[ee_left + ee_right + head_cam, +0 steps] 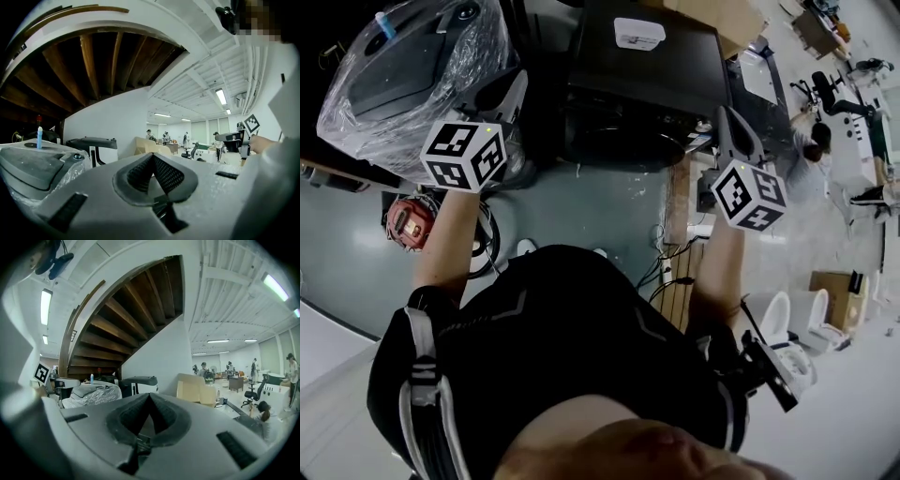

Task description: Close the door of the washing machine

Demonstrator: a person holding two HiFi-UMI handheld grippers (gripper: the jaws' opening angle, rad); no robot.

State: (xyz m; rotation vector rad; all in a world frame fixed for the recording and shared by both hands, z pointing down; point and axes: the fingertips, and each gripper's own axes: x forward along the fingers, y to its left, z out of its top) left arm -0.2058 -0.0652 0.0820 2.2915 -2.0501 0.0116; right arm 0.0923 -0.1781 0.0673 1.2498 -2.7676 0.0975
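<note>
A black-topped appliance [642, 84] stands on the floor ahead of me; its door does not show in any view. The same dark-topped, white-sided machine [93, 144] [137, 381] appears beyond the jaws in both gripper views. Both grippers are held up in the air, short of it and touching nothing. My left gripper [511, 98] is shut, its black pads [166, 173] meeting with nothing between them. My right gripper [727, 120] is likewise shut and empty, pads [161, 414] together. Each gripper points roughly level across the room.
A plastic-wrapped grey machine [412, 75] sits left of the black one. A wooden staircase underside [126, 319] rises behind. A red device [411, 222] and cables lie on the floor, wooden planks [680, 202] to the right, a cardboard box [194, 390] and people further off.
</note>
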